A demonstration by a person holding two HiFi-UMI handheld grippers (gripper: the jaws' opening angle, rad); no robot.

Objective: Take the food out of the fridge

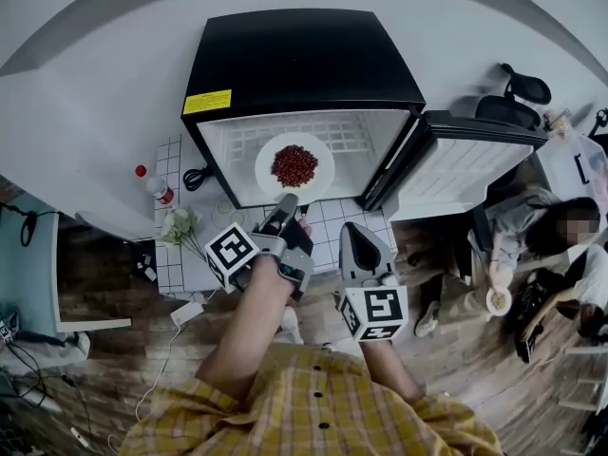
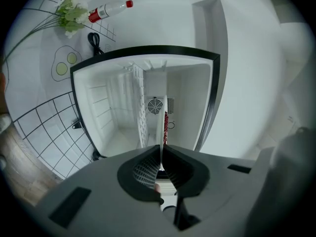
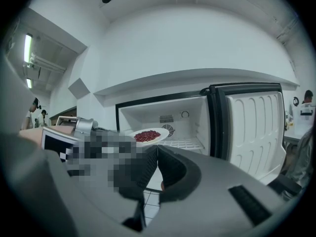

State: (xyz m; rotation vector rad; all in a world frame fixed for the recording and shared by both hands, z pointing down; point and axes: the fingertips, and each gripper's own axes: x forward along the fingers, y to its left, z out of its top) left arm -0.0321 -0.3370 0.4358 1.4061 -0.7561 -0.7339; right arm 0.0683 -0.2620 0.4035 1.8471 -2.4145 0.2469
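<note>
A black mini fridge [image 1: 304,65] stands with its door [image 1: 475,164] swung open to the right. A white plate [image 1: 266,174] of red food [image 1: 294,164] hangs at the fridge's mouth, above the wire shelf. My left gripper [image 1: 288,202] is shut on the plate's near rim. In the left gripper view the plate [image 2: 160,127] shows edge-on between the pads of my left gripper [image 2: 160,154], with the food [image 2: 166,125] beside it. My right gripper [image 1: 353,234] hangs lower right of the plate, shut and holding nothing. The right gripper view shows that gripper [image 3: 157,152] below the plate [image 3: 159,131].
A red-capped bottle [image 1: 157,186], flowers [image 1: 180,224] and a black cable [image 1: 197,177] lie on the tiled white surface [image 1: 171,255] left of the fridge. A seated person [image 1: 560,245] and an office chair [image 1: 513,103] are at the right, beyond the door.
</note>
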